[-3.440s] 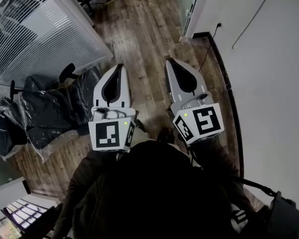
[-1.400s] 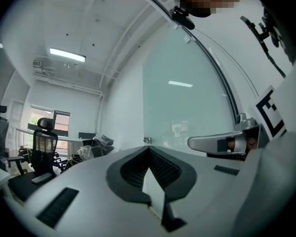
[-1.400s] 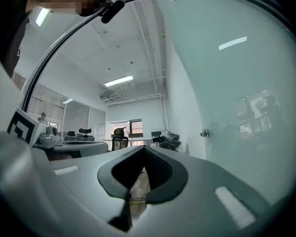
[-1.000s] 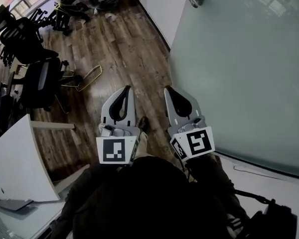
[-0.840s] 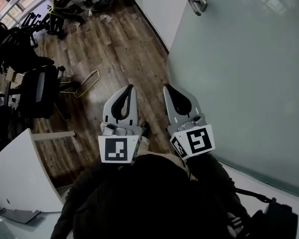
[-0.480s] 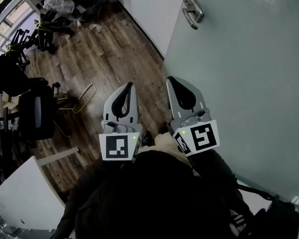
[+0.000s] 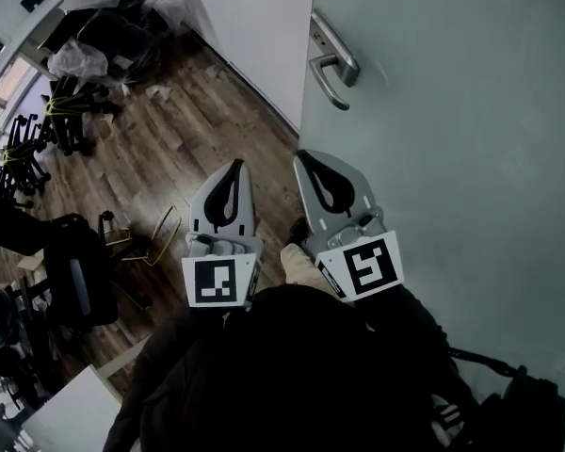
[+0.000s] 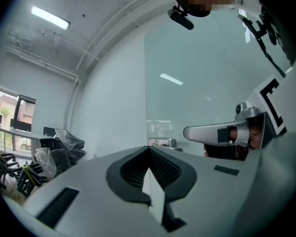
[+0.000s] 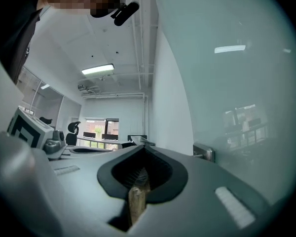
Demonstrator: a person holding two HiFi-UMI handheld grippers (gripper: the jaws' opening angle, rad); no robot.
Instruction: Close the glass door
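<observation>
Both grippers are closed and empty. The left gripper (image 7: 234, 166) and right gripper (image 7: 306, 158) sit side by side near the person (image 7: 292, 375), tips pointing far. Each gripper's own view shows the jaws meeting at the tip with nothing clamped. On the right one a thin brown sliver shows through the slit lower down, no idea what that is.

The door (image 7: 452, 111) is frosted glass and fills the whole right side of the head view, running out of frame on the top, right and bottom. Its left edge lines up against a white wall (image 7: 254, 36), but I honestly can't tell if it's shut into a frame or just overlapping it from this angle. The handle (image 7: 331, 59) is a silver lever on the far left edge of the door, beyond the right gripper and not touched by either one. The right gripper looks just beside the glass, contact or not I can't say. In the left gripper view the handle (image 8: 207, 131) pokes in from the right, its far end hidden behind the other gripper's marker cube.

Left of the door is wood floor (image 7: 169, 149), with dark chairs (image 7: 75, 271) half cut off at the left edge and some plastic-wrapped stuff (image 7: 104, 36) at the far left, too murky to identify.
</observation>
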